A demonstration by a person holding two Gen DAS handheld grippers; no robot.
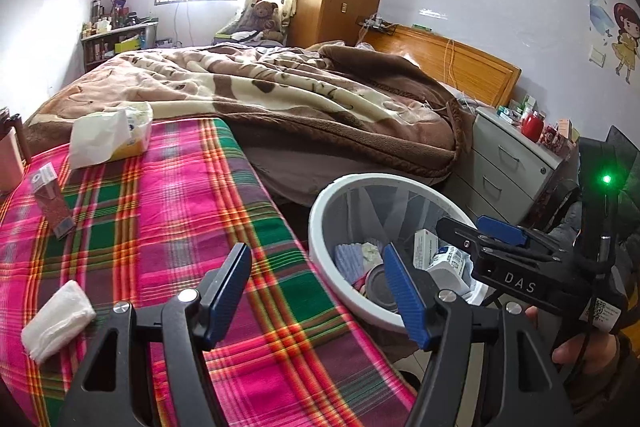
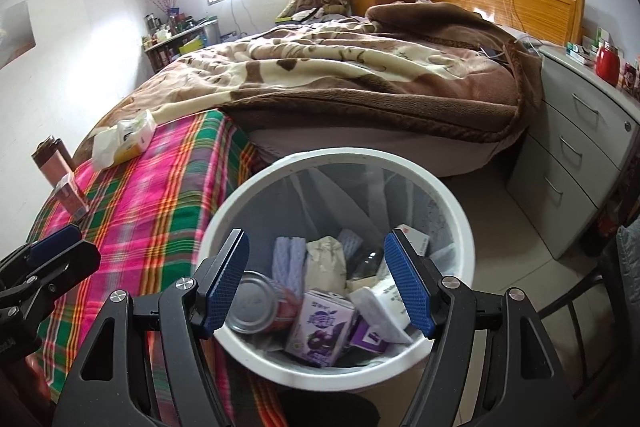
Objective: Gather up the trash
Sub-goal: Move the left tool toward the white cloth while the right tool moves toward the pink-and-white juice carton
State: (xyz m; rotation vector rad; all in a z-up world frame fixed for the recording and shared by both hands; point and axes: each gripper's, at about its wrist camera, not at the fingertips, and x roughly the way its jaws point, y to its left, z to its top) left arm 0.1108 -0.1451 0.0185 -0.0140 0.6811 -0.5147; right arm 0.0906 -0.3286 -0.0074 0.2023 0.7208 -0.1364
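A white bin (image 2: pixel 460 227) stands on the floor beside the plaid-covered table (image 1: pixel 168 211). In it lie a can (image 2: pixel 256 303), a purple drink carton (image 2: pixel 320 331), white boxes and paper. My right gripper (image 2: pixel 316 255) hangs open over the bin with nothing between its fingers; it also shows in the left wrist view (image 1: pixel 468 227). My left gripper (image 1: pixel 316 267) is open and empty above the table's right edge, next to the bin (image 1: pixel 320 251). On the table lie a folded white tissue (image 1: pixel 58 319), a small brown box (image 1: pixel 52 203) and a tissue pack (image 1: pixel 108 137).
A bed with a brown blanket (image 1: pixel 300 95) fills the room behind the table. A grey drawer unit (image 2: pixel 580 155) with a red jar stands to the right of the bin. A pink bottle (image 2: pixel 50 163) is at the table's far left. A dark chair frame (image 2: pixel 580 307) is near right.
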